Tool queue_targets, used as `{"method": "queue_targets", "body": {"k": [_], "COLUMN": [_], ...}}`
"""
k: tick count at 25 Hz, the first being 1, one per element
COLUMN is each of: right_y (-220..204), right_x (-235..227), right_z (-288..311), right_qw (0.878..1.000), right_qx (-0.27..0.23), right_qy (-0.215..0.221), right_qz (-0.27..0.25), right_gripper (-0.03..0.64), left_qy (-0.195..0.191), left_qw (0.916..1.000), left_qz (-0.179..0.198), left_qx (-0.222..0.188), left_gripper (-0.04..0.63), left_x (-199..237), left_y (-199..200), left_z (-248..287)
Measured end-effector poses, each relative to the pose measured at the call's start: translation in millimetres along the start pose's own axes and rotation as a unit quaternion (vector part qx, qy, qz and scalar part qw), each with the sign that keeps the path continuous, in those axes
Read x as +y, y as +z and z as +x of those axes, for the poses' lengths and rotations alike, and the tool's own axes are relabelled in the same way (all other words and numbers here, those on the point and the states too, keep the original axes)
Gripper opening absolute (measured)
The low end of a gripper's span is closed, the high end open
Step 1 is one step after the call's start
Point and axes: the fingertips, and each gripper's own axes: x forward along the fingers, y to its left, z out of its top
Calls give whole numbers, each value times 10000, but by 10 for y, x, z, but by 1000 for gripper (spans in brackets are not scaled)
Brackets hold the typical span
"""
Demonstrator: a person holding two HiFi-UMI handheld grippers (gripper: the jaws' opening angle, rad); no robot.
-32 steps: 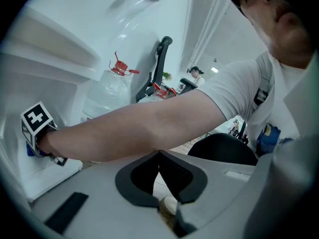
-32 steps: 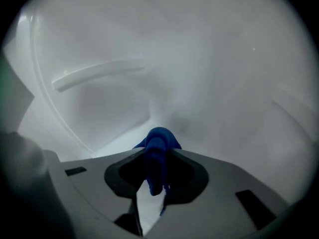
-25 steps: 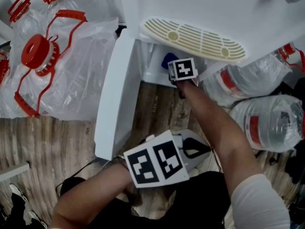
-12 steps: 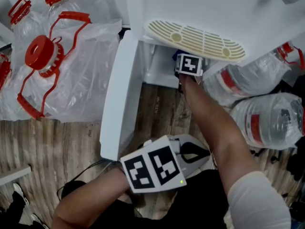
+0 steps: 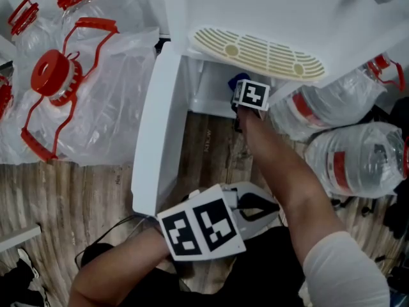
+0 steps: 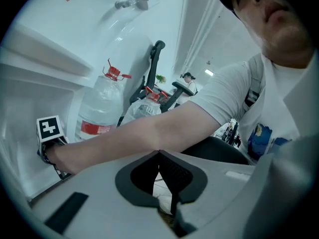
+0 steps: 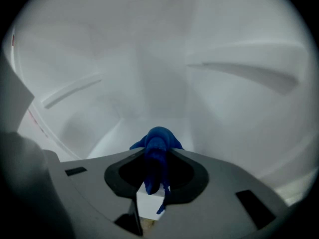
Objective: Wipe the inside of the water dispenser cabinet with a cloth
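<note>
The white water dispenser cabinet (image 5: 211, 91) stands open, its door (image 5: 156, 133) swung out to the left. My right gripper (image 5: 238, 89) reaches into the cabinet under the slotted drip tray (image 5: 259, 53). It is shut on a bunched blue cloth (image 7: 157, 151), whose tip pokes out toward the cabinet's white floor (image 7: 124, 128). A sliver of the cloth (image 5: 232, 82) shows beside the marker cube in the head view. My left gripper (image 5: 255, 204) hangs low near the person's lap, shut and holding nothing (image 6: 162, 171).
Large water jugs with red caps, wrapped in plastic (image 5: 70, 88), lie to the left of the door. More jugs (image 5: 358, 158) lie to the right of the cabinet. The floor (image 5: 64, 203) is wood plank. A cable (image 5: 115, 226) trails beside the person's knee.
My right gripper pushed deeper into the cabinet with the cloth, then shifted slightly left. The left gripper drifted a little lower and left.
</note>
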Motion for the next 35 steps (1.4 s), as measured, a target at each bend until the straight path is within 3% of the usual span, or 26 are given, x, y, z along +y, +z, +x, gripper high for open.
{"method": "queue_targets", "body": {"k": [9,13,21,26,35], "right_y": [-225,-48,380,512,313], "right_x": [149,362,1011,1304,1493], "right_z": [-191,-340,-327,-243,-408], "right_qw": [9984,9943,9777,9662,9349], "right_qx": [13,-398,-887,-1037,-1169], "right_qy": [547,877,1577,1716,2293], "right_qz": [-128,-453,-1069,-1621,-2446], "right_gripper": [84,84,84,84,84], "left_qy": [-7,21,106,167,168], "left_qw": [10000,10000,9999,9998,9998], "left_qz": [64,88,64,34,49], "left_qx": [-27,-28,-36,-63,-88], "left_gripper": [3,3,3,3,3], "left_x": [-27,-20,12,50,62], "left_y": [28,29,40,61,72], "left_z": [-34,-57,-66,-80,-71]}}
